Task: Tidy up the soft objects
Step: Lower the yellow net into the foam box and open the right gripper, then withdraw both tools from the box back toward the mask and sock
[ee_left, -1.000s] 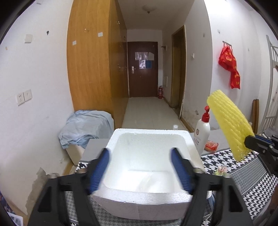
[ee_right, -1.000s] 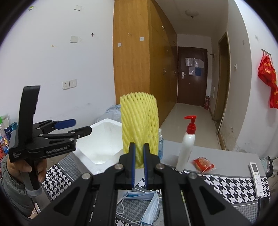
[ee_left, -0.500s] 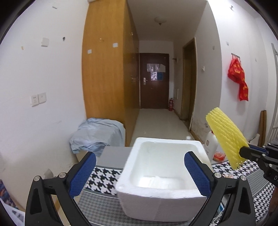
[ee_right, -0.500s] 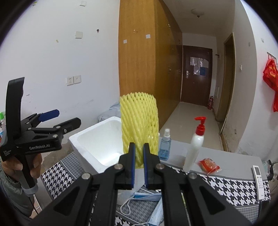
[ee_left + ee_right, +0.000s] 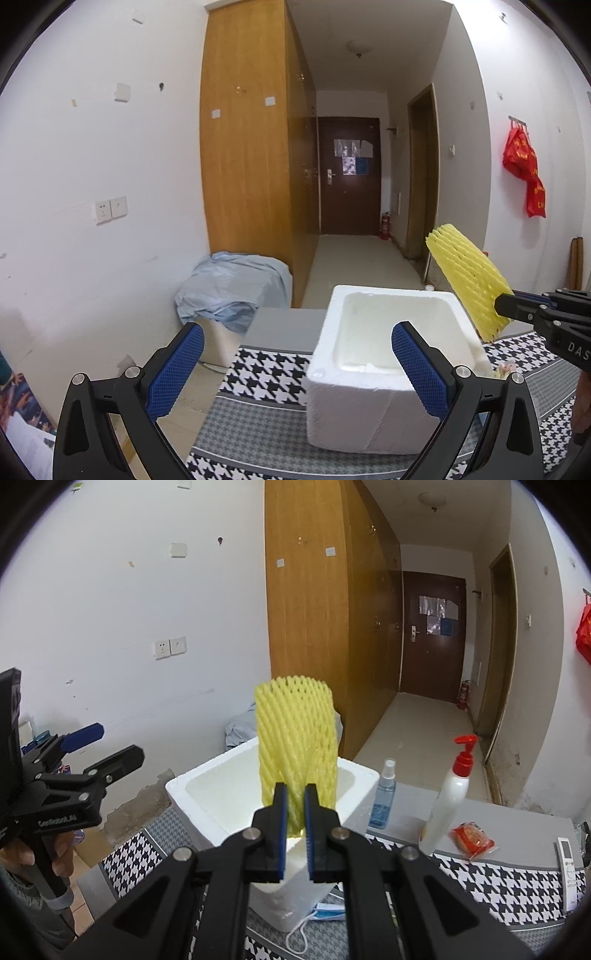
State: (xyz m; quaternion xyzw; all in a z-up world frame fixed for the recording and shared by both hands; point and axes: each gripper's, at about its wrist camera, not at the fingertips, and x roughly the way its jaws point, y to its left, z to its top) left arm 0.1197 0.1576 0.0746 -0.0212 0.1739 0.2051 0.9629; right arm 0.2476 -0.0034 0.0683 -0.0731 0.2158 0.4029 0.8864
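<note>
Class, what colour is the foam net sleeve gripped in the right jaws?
Yellow. The foam net sleeve shows best in the right wrist view.

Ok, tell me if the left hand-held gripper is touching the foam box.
Apart. The left wrist view shows the left hand-held gripper wide open, pulled back from the foam box.

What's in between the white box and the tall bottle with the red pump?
A small blue spray bottle stands between the foam box and the pump bottle, close beside the box's corner. The right wrist view shows it.
</note>
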